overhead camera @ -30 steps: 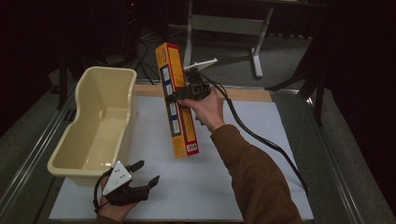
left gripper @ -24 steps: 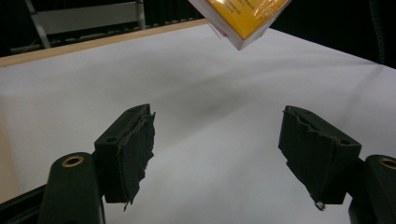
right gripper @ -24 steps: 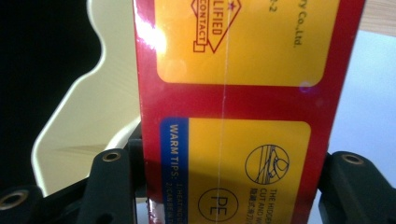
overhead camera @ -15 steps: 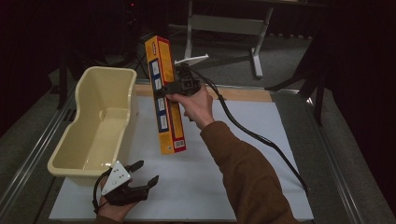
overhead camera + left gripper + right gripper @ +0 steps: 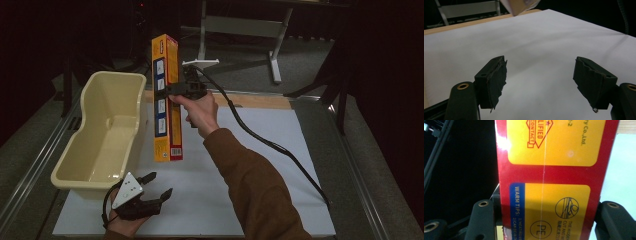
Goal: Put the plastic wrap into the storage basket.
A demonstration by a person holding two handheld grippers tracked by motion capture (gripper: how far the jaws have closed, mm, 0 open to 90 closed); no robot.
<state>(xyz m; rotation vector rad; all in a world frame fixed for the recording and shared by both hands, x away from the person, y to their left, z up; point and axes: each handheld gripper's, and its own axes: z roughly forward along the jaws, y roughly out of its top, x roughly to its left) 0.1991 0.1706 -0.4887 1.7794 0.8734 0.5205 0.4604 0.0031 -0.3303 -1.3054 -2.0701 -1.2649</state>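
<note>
Right gripper [image 5: 172, 89] pinches one long yellow-and-red cardboard box [image 5: 166, 100], lifted upright above white table sheet [image 5: 260, 150], just beside one cream plastic tub [image 5: 100, 135] at table's left edge. Box picked up; placing in tub likely remains. Left gripper [image 5: 155, 186], jaws spread, empty, near front-left corner.

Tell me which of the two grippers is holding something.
The right gripper: its jaws clamp the long yellow-and-red box, held upright beside the cream tub. The left gripper hangs open over the white sheet.
</note>
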